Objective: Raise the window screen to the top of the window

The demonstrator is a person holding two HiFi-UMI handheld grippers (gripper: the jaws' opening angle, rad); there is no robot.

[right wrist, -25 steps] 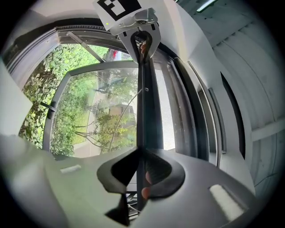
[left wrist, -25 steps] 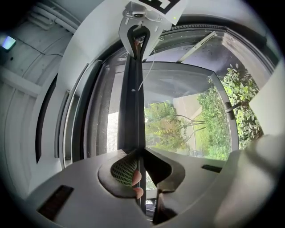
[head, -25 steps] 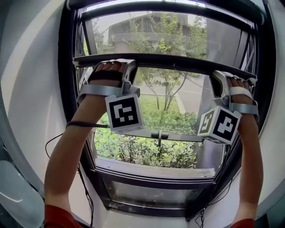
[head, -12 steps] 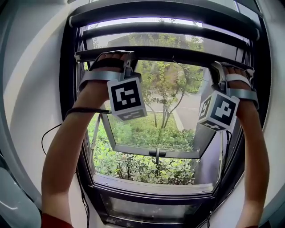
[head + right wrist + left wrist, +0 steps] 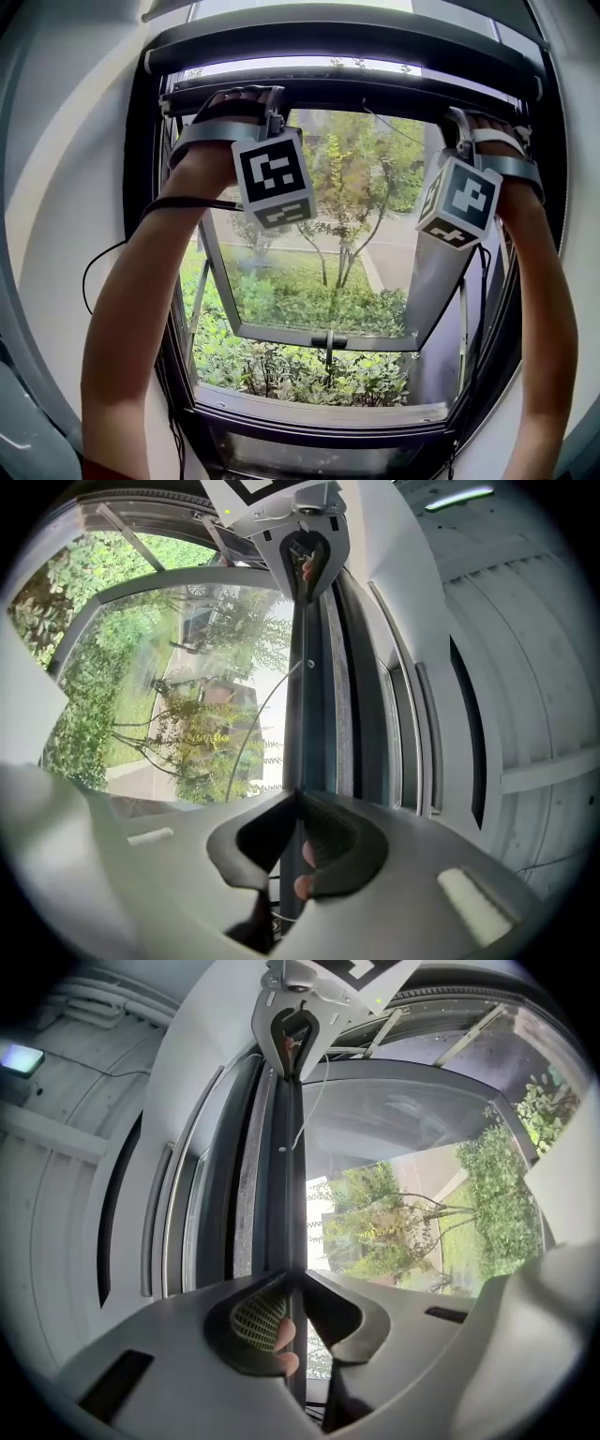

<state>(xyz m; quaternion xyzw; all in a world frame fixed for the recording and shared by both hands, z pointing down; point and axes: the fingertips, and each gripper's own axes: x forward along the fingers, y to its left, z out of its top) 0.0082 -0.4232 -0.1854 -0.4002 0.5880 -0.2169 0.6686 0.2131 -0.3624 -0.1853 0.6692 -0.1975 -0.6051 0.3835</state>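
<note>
The window screen's dark bottom bar runs across the window just under the top frame. My left gripper is shut on the bar near its left end, my right gripper near its right end. In the left gripper view the bar stands upright, pinched between the jaws of the left gripper, with the right gripper at its far end. The right gripper view mirrors this: the bar is clamped in the right gripper, with the left gripper beyond. Fingertips show behind both pads.
An outward-opened glass pane with a handle hangs below the bar, with trees and shrubs outside. The black window frame closes in both sides. A black cable loops from the left forearm down the white wall.
Both grippers have gone up together with the bar. The gap between the bar and the top frame has shrunk to a thin strip, and more open window shows below.
</note>
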